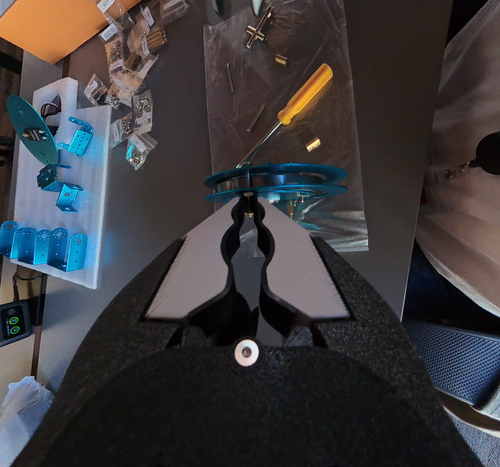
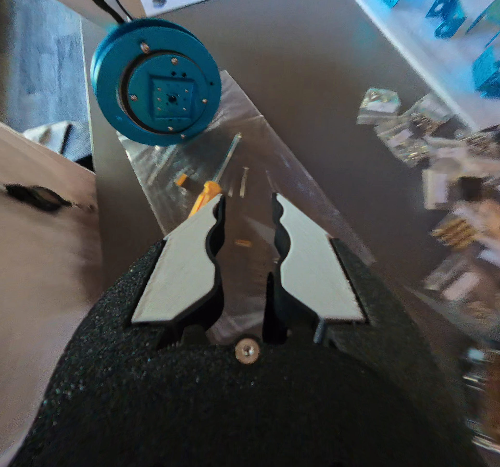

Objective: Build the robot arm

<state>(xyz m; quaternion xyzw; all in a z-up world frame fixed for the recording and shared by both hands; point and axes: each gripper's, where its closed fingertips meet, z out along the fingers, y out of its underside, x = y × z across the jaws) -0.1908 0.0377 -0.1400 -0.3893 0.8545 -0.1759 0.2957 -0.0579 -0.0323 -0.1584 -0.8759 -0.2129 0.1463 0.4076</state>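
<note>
Left tongs (image 1: 248,205) clamped narrow on a brass standoff (image 1: 248,205) under the blue disc assembly (image 1: 276,180), lifting it off the desk (image 1: 173,210). Right tongs (image 2: 247,199) wide, empty, above the screwdriver (image 2: 208,191) on plastic sheet (image 2: 243,118).

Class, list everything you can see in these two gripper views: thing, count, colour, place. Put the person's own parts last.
disc assembly: one, blue, held off the table by a brass post in the left gripper
screwdriver: one, yellow handle, on the plastic sheet
plastic sheet: one, clear, mid table
brass spacers: two loose, on the sheet
pins: several, grey, on the sheet
cross wrench: one, metal, far end of the sheet
hardware bags: many, clear, left of the sheet
brackets: several, blue, on the foam
foam: one, white, far left
box: one, orange, top left
left gripper: shut on the post
right gripper: open, above the sheet
</note>
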